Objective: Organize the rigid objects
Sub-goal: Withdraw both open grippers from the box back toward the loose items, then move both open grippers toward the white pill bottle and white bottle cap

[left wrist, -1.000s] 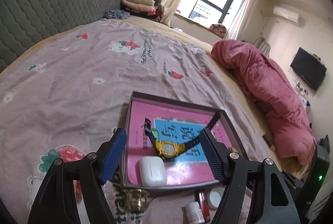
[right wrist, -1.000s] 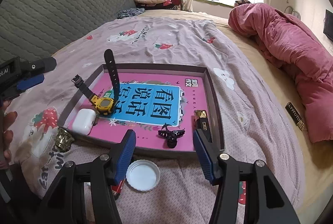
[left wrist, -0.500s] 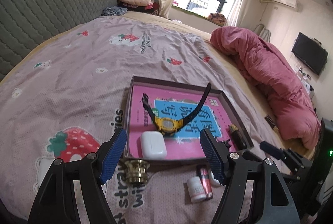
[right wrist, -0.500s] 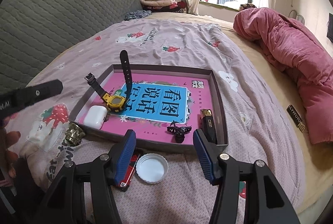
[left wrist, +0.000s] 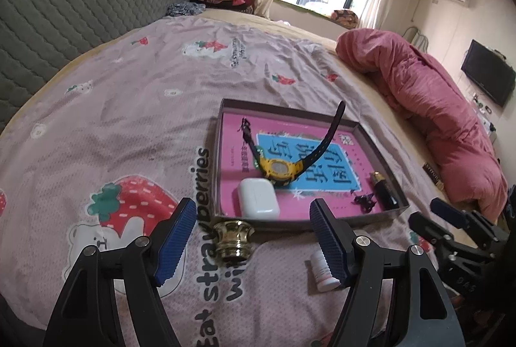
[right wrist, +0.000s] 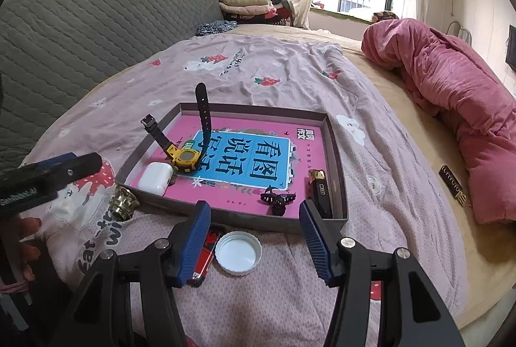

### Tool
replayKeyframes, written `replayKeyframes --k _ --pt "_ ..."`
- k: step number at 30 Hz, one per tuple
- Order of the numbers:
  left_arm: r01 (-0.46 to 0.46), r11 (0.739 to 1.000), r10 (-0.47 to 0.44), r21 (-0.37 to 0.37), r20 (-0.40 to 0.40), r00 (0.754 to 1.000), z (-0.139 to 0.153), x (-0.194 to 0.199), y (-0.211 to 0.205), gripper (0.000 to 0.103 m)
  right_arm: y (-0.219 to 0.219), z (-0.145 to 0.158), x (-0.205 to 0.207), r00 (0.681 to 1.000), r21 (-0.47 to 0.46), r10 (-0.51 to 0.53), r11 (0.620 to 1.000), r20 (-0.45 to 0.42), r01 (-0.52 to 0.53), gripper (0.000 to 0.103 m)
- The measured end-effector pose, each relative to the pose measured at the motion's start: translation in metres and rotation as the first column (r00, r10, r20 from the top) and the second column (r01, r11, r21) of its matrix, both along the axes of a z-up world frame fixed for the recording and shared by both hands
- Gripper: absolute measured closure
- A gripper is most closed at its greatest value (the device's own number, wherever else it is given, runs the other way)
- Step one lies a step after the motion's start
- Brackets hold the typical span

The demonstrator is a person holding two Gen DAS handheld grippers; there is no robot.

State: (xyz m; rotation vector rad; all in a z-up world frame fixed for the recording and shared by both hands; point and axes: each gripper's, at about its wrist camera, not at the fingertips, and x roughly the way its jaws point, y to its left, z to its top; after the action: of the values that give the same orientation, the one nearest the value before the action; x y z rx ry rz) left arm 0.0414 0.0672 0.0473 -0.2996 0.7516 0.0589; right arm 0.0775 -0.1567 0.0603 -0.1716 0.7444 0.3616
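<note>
- On the bed, a tray lies with its near edge just beyond both tongs; it already holds a watch, an earbud case, a black clip and a dark lighter.
- Left tongs stand apart and empty; compared with a second ago they have drawn back toward 6 o'clock and dipped, so the brass knob, earlier hidden low under the fingers, now sits squarely between them on the sheet, not yet touched.
- Right tongs are also apart and empty; they have backed off a little, bringing the white cap and a red lighter at its 9 o'clock into plain view between the fingers.
- A small white bottle lies by the left tongs' right finger, outside the tray.
- By my reading, loose pieces remain outside the tray, so sorting is partway; the retreat lines up each of the tongs for its next pick, the knob likely first.
- The knob's rounded shape may roll or slip on soft bedding.
</note>
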Motion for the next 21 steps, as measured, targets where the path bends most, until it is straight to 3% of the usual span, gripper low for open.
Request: replayKeyframes --k 21 --pt "0.102 0.994 -0.098 0.024 -0.127 0.987 -0.029 -0.023 -0.03 0.029 -0.001 -0.017 -0.023 0.996 0.027 0.066 0.998 -0.061 -0.065 0.046"
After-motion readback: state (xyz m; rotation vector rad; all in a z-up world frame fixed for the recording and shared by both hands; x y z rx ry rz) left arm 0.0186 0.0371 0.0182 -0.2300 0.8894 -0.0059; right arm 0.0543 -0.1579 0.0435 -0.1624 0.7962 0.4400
